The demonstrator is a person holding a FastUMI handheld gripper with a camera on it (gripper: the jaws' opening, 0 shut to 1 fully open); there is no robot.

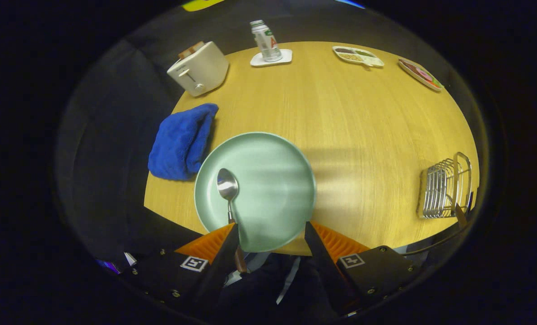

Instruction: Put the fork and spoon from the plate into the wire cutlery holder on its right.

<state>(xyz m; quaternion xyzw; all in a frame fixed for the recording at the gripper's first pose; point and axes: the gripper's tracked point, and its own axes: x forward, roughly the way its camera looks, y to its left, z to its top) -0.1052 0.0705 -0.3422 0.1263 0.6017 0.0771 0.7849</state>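
Claw (272, 234) open over plate (268, 180) near edge; I'd shift left, straddle spoon (228, 189) handle w/ both fingers, pinch before heading to holder (444, 187).

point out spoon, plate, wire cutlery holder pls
spoon (227, 186), gripper view, on its bowl.
plate (268, 180), gripper view, bare centre, just ahead of the open gripper (272, 234) fingers.
wire cutlery holder (435, 194), gripper view, on its wire side.

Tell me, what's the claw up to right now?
Claw open over plate edge. Spoon on plate, by one finger. Wire holder off right, path clear.
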